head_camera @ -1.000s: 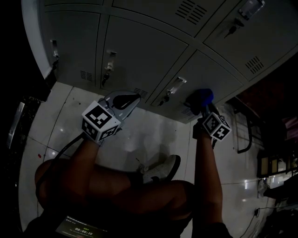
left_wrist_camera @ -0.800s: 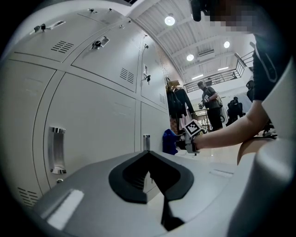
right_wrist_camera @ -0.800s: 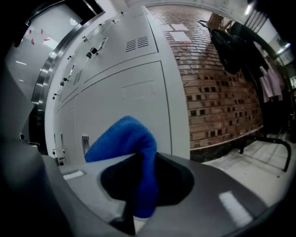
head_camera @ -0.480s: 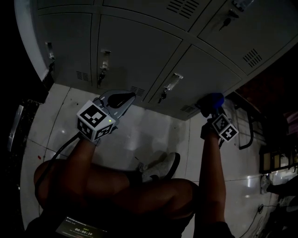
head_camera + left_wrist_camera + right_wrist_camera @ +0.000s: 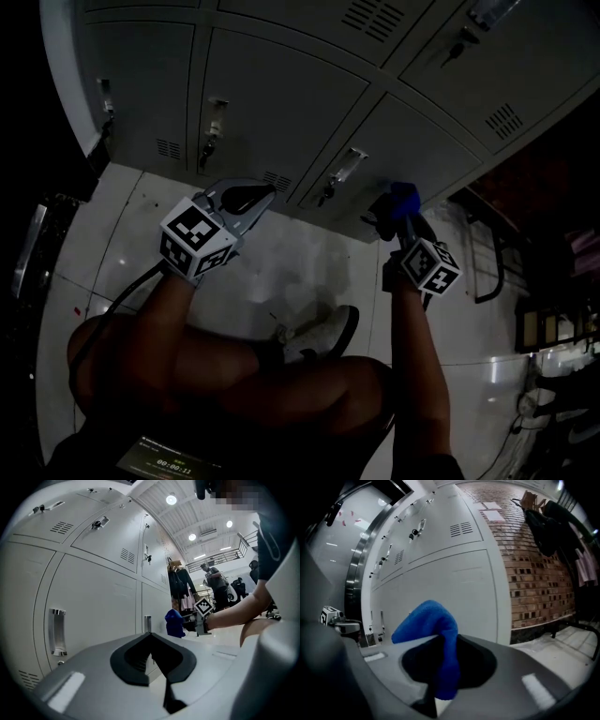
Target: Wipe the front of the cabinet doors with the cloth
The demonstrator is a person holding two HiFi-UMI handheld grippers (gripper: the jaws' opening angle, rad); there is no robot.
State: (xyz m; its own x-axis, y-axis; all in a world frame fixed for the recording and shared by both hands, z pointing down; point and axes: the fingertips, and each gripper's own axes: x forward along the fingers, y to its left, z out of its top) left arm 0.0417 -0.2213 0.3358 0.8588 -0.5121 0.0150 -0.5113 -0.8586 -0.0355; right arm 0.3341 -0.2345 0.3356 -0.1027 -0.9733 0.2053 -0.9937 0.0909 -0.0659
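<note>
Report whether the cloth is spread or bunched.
Bunched: the cloth is pinched in the right gripper, folded into a lump above the jaws.

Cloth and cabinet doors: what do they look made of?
The cloth is blue, fuzzy and droops in a limp fold, so it is likely microfibre or terry. The doors look like painted sheet metal: pale grey, smooth, a faint sheen, punched vent slots. The handle is bright and mirror-like, probably chromed metal.

Only legible text was a timer, approx. 00:00:11, on a small screen (image 5: 170, 462) at btm of head view; the line above it was unreadable.
</note>
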